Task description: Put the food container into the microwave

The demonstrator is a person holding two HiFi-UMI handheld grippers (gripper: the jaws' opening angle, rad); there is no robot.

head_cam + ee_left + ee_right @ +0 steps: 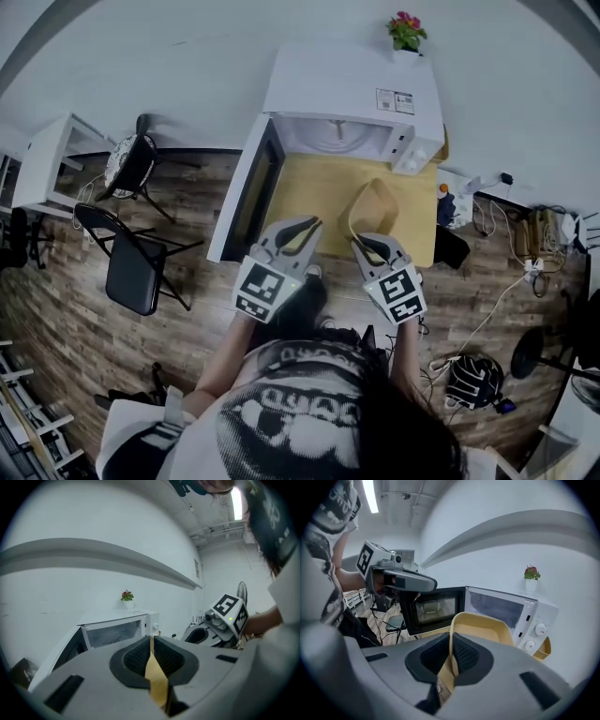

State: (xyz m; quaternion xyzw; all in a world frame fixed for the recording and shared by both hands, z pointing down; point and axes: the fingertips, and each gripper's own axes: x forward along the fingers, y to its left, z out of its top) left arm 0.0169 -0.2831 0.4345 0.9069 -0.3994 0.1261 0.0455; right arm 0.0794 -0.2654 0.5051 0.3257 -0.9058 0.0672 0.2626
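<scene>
My right tool (368, 246) clamps the near wall of the yellow food container (372, 208), over the table (309, 192) just ahead of its jaws, left tool (305, 225) closed on nothing alongside; I judge a level, straight push into the open microwave (352, 94) beyond, clear of its door (248, 192), best.

A tan table (314, 202) carries a white microwave (352, 94), its door (249, 192) standing open.

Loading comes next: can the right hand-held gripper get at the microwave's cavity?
Probably yes: the white microwave has its black-framed door wide open, with nothing between the right hand-held gripper and the cavity.
</scene>
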